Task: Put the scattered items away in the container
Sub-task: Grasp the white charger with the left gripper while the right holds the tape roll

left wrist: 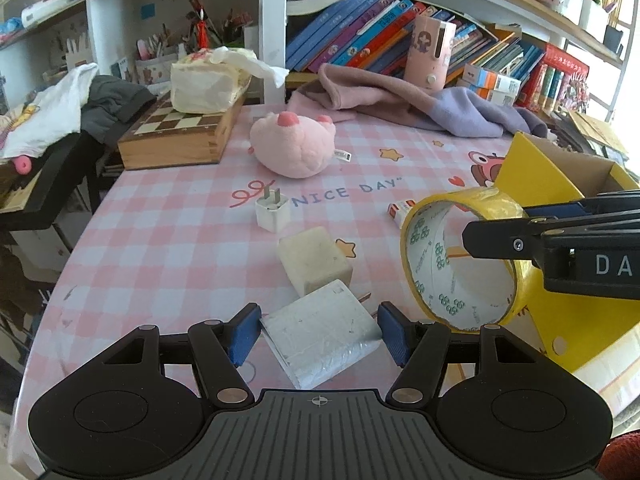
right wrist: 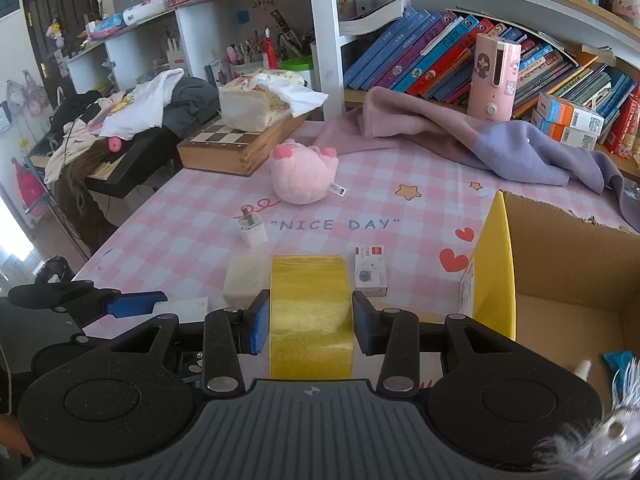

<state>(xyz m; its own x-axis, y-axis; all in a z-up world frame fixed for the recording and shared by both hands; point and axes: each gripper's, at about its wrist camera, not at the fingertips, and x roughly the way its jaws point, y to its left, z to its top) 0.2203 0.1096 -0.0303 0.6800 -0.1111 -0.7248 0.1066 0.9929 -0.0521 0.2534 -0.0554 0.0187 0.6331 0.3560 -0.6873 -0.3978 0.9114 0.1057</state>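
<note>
Cardboard box (right wrist: pixel 568 264) holds a few small bits; right tool (right wrist: pixel 312 320) grips yellow tape roll (right wrist: pixel 310 312), left tool (left wrist: pixel 320 332) clamps white charger (left wrist: pixel 320 336)

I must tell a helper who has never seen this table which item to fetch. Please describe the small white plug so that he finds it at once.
Start at the pink checked tablecloth and find the printed words "NICE DAY". Just left of them, in front of the pink plush toy, stands the small white plug. Unlike the cream block nearer the camera, it has metal prongs pointing up.
</note>
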